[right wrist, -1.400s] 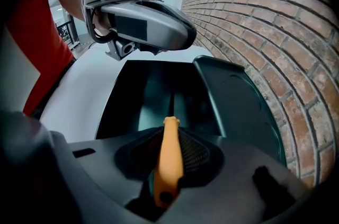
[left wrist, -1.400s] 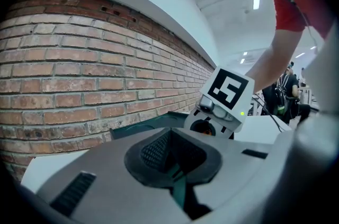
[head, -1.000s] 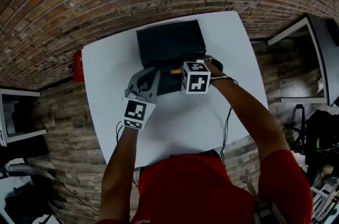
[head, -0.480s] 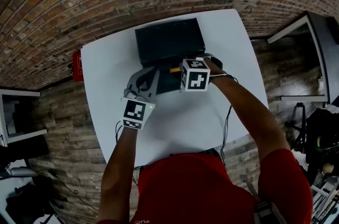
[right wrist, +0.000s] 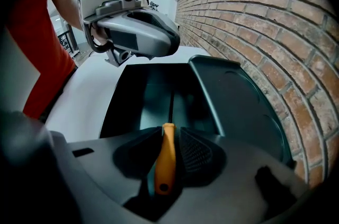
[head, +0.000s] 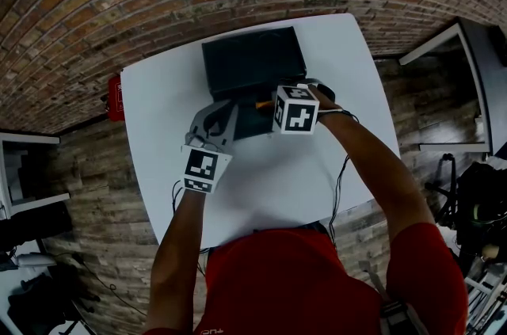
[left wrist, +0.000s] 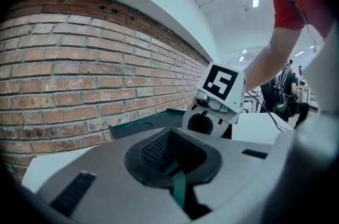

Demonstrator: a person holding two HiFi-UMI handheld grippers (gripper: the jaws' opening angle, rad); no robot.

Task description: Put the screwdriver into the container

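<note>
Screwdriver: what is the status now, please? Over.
Right gripper shut on screwdriver, shaft over open container, not yet released. Left gripper jaws together, at container's edge. Nothing seen in the way.

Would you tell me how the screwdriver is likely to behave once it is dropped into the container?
The screwdriver looks stiff: its thin shaft runs straight beyond the jaws. Its smooth, rounded orange handle would probably roll a little on the floor of the container. It seems light, since it is held by the handle alone.
</note>
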